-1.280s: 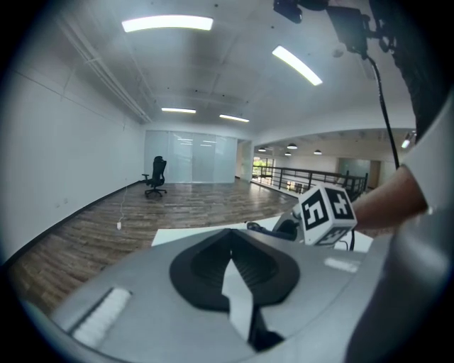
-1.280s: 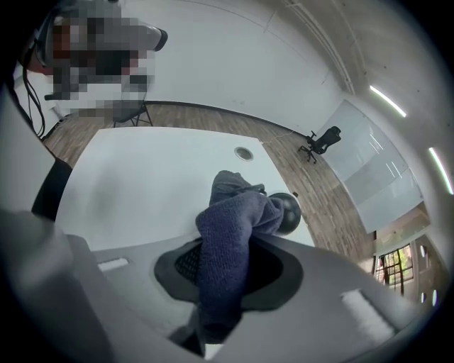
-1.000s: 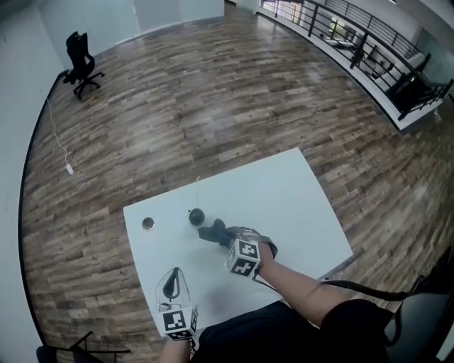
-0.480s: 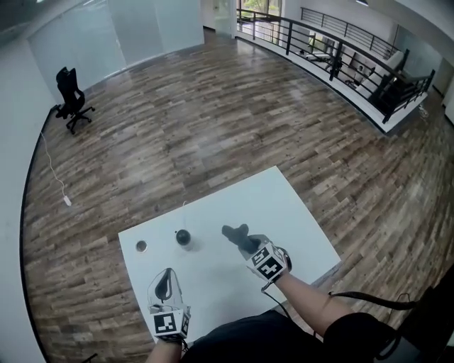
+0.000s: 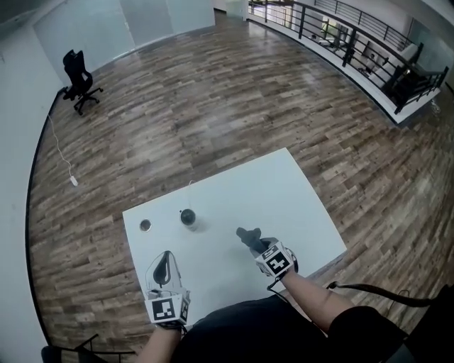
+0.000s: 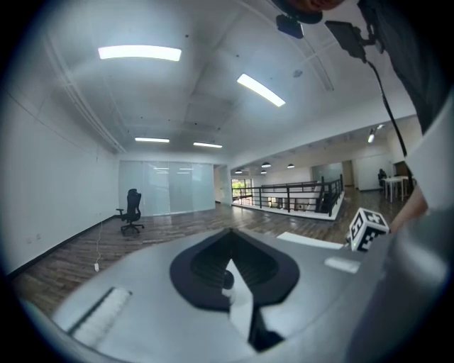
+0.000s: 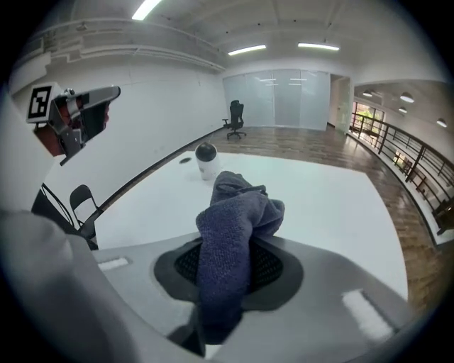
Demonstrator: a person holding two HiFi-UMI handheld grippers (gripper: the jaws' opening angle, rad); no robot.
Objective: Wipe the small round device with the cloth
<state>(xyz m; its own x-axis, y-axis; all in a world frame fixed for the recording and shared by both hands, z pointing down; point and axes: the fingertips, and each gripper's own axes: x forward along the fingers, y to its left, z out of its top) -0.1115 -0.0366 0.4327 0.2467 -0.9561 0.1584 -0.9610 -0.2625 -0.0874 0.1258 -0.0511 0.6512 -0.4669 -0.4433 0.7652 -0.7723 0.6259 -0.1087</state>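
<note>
Right gripper (image 5: 252, 241) fingers clamped on cloth (image 7: 230, 227) | left gripper (image 5: 167, 265) fingers together, empty | device (image 5: 188, 217) stood on table (image 5: 298, 191), well apart from cloth | judged best — lower cloth onto it gently, avoid tipping.

A wide hall has a floor (image 5: 213, 106) of brown wood planks, some light and some dark. A white desk (image 5: 284, 195) stands in the open middle of it. A black office chair (image 5: 79, 71) sits far off near a frosted glass wall (image 5: 152, 18), and a white cable (image 5: 72, 180) trails over the planks beside the pale left wall (image 5: 14, 163). A black railing (image 5: 355, 39) lines the far right edge, with more furniture (image 5: 372, 64) beyond. Long strip lights (image 6: 140, 52) glow on the white ceiling (image 6: 198, 92)
</note>
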